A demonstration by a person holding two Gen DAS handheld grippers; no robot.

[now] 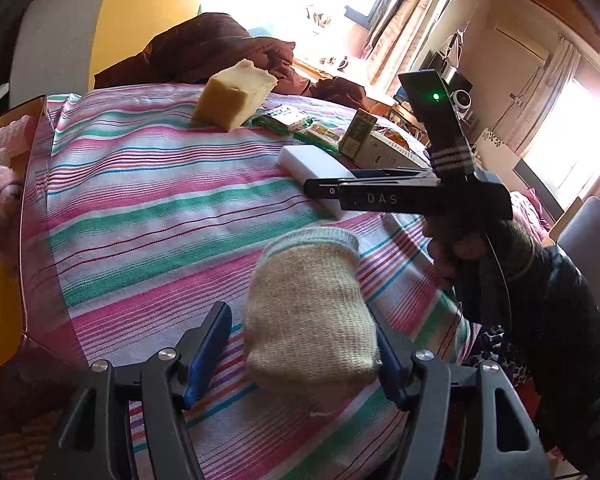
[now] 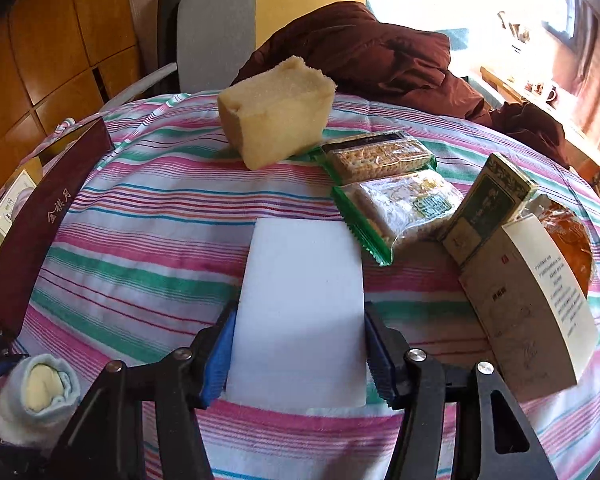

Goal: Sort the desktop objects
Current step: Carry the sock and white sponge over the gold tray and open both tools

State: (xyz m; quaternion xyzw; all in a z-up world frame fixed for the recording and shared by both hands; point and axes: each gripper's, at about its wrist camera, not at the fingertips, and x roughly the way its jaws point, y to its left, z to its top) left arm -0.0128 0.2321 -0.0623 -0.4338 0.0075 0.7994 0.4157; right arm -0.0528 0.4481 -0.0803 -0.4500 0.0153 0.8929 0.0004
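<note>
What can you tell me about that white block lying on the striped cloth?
The white block looks like a flat rectangular slab of soft foam, plain and unmarked. It lies flat on the striped cloth, its long side pointing away from the right tool, whose blue fingers sit against its two sides near one end.

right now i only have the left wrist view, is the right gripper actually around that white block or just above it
observer: around it. the right gripper has its blue pads against both long sides of the white block, which lies flat on the striped cloth
operator: anything crowding it on the right
observer: a green-edged snack pack lies close by the block's far right edge, clear of the pads
</note>
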